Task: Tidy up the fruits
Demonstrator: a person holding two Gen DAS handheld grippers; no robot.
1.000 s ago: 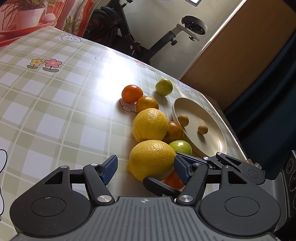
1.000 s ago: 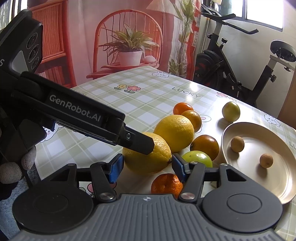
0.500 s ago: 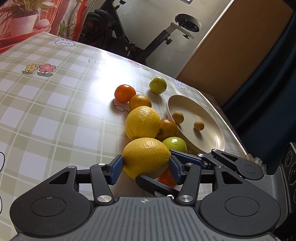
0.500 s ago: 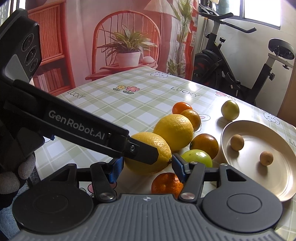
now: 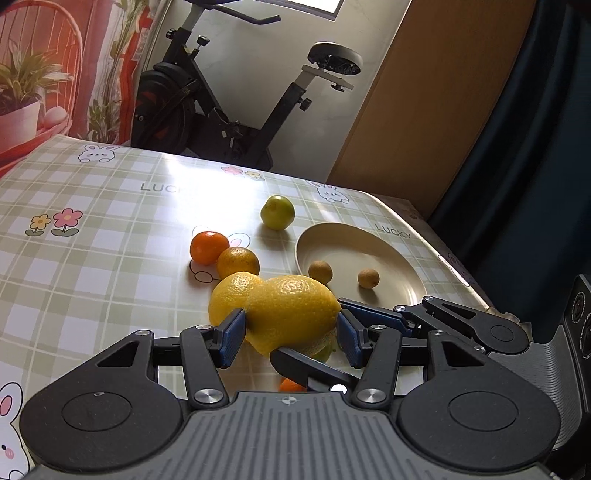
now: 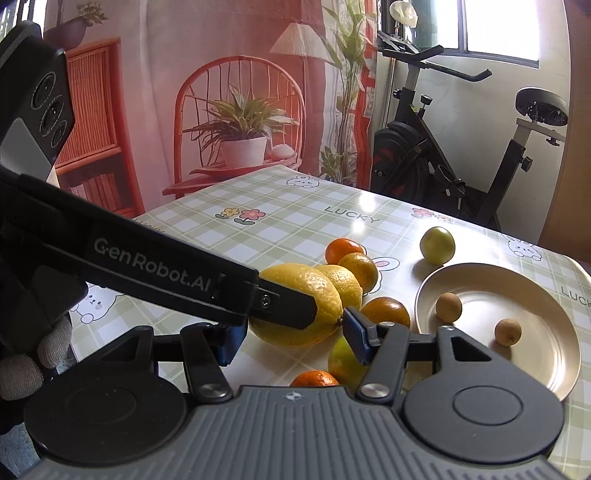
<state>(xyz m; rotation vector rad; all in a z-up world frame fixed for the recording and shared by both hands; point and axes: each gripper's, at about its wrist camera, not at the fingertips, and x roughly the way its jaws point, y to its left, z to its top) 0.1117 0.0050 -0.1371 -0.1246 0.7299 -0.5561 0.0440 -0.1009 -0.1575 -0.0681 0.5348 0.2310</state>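
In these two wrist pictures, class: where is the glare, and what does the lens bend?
Left wrist view: window light whitens the tablecloth behind the green fruit, and the door frame bows. Right wrist view: a bright patch sits in the plate, the window is blown out, and the exercise bike leans.

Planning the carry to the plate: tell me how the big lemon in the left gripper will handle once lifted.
The lemon looks firm and fairly heavy for its size; the left gripper, whose jaws have just been closing, pinches it at its sides. Its rounded, glossy rind may let it twist between the pads. Set on the shallow plate, it could well roll.
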